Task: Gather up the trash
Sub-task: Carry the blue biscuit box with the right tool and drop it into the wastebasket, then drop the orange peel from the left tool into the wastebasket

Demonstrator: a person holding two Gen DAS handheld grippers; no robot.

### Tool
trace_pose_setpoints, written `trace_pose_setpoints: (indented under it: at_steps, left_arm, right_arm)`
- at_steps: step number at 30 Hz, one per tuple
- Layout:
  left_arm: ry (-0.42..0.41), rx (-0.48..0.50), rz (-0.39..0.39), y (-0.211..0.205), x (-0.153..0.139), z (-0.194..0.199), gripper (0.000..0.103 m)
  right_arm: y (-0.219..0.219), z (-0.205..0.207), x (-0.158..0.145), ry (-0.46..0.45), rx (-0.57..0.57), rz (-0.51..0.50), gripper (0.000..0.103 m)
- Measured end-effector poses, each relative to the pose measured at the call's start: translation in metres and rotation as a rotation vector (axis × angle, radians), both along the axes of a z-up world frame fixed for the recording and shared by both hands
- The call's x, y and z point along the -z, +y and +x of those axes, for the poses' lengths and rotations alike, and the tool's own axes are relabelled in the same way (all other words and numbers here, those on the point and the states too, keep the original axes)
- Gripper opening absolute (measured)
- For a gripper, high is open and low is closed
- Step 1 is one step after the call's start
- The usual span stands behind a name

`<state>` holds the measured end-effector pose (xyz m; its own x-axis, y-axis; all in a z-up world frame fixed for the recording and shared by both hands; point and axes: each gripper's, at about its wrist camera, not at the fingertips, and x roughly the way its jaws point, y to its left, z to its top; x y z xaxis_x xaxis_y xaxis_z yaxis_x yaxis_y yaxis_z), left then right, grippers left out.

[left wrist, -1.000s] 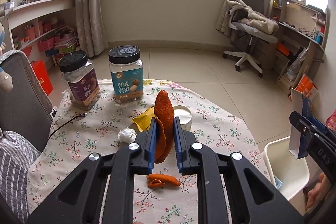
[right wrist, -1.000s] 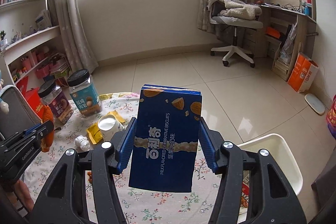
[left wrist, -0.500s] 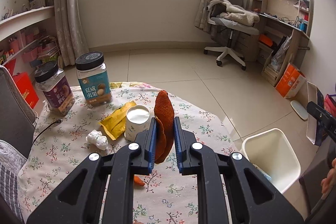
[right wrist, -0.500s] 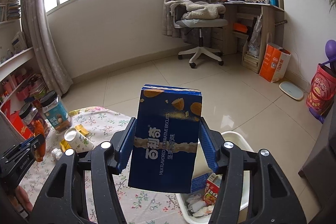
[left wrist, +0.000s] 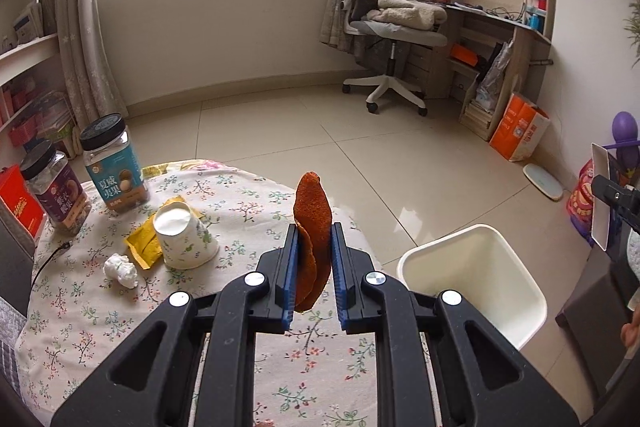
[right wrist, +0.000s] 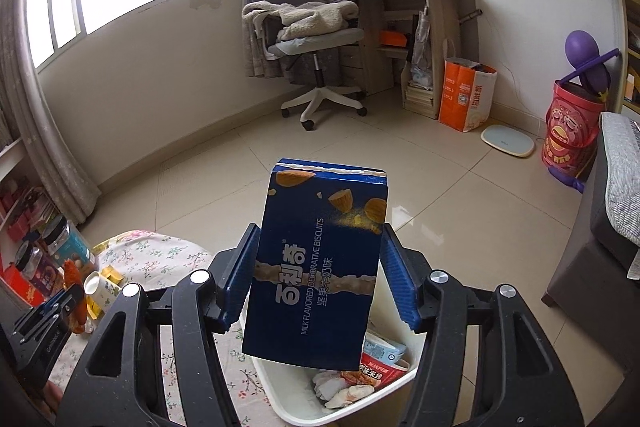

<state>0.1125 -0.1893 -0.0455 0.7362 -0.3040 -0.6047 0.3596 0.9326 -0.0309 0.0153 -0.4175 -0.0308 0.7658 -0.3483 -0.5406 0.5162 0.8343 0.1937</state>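
Tilting right gripper (right wrist: pixel 318 279), biscuit box (right wrist: pixel 316 267) over bin (right wrist: pixel 288 403)

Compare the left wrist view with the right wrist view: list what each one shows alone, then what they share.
Left wrist only: the crumpled tissue on the table, and the bin's inside looking bare from that angle.

Right wrist only: wrappers and tissues inside the bin, under the blue biscuit box in the right gripper.

Both: the orange peel in the left gripper, paper cup, two jars, office chair.
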Motion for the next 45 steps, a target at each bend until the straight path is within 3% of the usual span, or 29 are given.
trace_pose_setpoints:
  at_steps: [6,20,22,23,25,29,34,37,45]
  left_arm:
    - [0.006,0.074,0.002,-0.039,0.003,-0.014,0.016]
    - [0.050,0.284,0.000,-0.134,0.012,-0.055,0.019]
    - [0.080,0.331,0.009,-0.144,0.013,-0.056,0.035]
    - [0.098,0.357,0.010,-0.148,0.014,-0.057,0.053]
    - [0.094,0.381,0.015,-0.150,0.013,-0.062,0.058]
    - [0.034,0.365,0.050,-0.143,0.008,-0.064,0.067]
    - [-0.025,0.306,0.062,-0.124,-0.002,-0.058,0.069]
    - [-0.058,0.261,0.066,-0.109,-0.006,-0.052,0.076]
    - [-0.087,0.108,0.037,-0.066,-0.014,-0.028,0.081]
  right_arm:
    - [-0.026,-0.020,0.001,-0.020,0.074,0.023,0.076]
    - [-0.072,-0.062,-0.003,-0.099,0.230,0.072,0.085]
    - [-0.077,-0.066,-0.002,-0.109,0.247,0.073,0.086]
    - [-0.079,-0.068,-0.004,-0.113,0.255,0.073,0.087]
    - [-0.080,-0.070,-0.003,-0.113,0.265,0.069,0.089]
    - [-0.078,-0.068,-0.002,-0.110,0.272,0.065,0.096]
    - [-0.066,-0.065,-0.003,-0.096,0.267,0.022,0.096]
    - [-0.054,-0.059,-0.004,-0.081,0.253,-0.010,0.096]
    - [-0.012,-0.035,-0.003,-0.027,0.184,-0.125,0.096]
